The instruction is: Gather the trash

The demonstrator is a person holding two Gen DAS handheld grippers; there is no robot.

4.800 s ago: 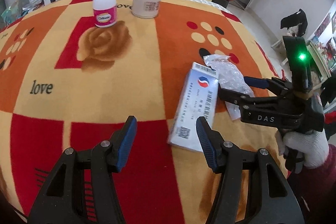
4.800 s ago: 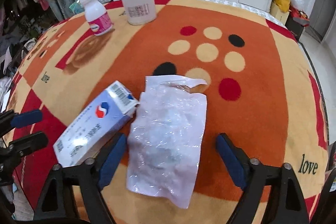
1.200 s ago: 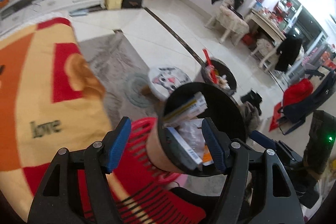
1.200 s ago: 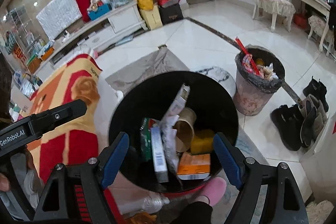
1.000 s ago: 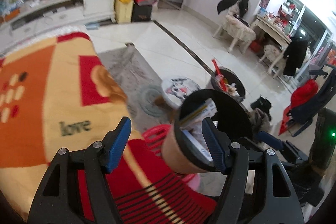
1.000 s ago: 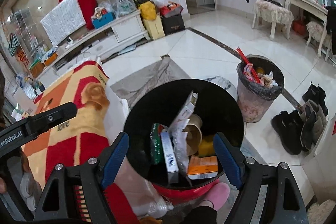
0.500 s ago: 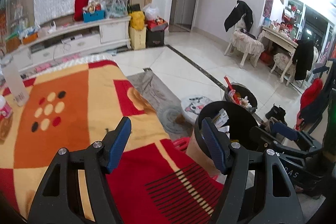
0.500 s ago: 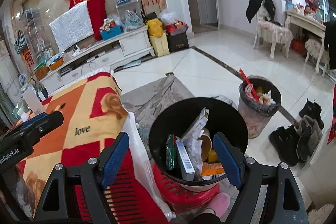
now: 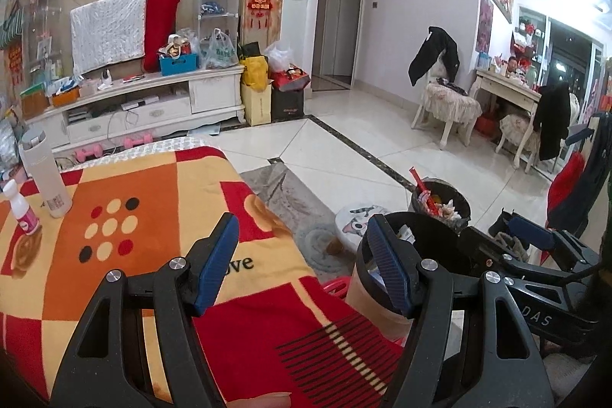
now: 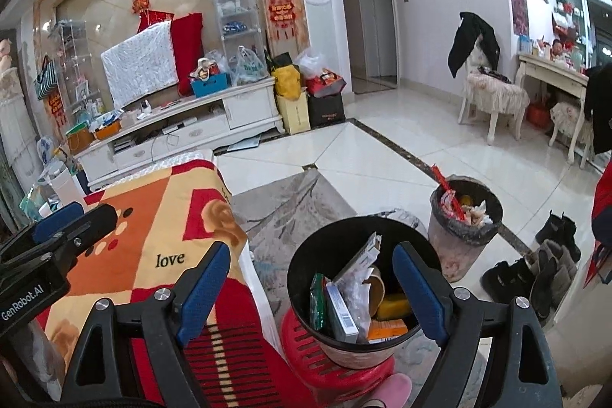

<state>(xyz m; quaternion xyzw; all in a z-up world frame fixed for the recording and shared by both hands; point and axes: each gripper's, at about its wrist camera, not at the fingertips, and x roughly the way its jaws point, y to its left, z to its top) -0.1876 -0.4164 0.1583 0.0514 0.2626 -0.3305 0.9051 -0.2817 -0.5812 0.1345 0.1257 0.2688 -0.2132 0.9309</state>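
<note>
A black trash bin on a red stool stands beside the blanket-covered table. It holds the white and blue box, the clear plastic bag and other packaging. My right gripper is open and empty, raised above the bin. My left gripper is open and empty over the table's near right corner; the bin shows just behind its right finger. The right gripper also shows at the right of the left wrist view.
A white pill bottle and a tall white cylinder stand at the table's far left. A second, full bin stands on the tiled floor, with shoes to its right. A TV cabinet lines the back wall.
The box and plastic bag went from the table into the black bin. Over the last second both grippers rose and tilted up, so the bin looks lower and smaller and more of the room shows.
</note>
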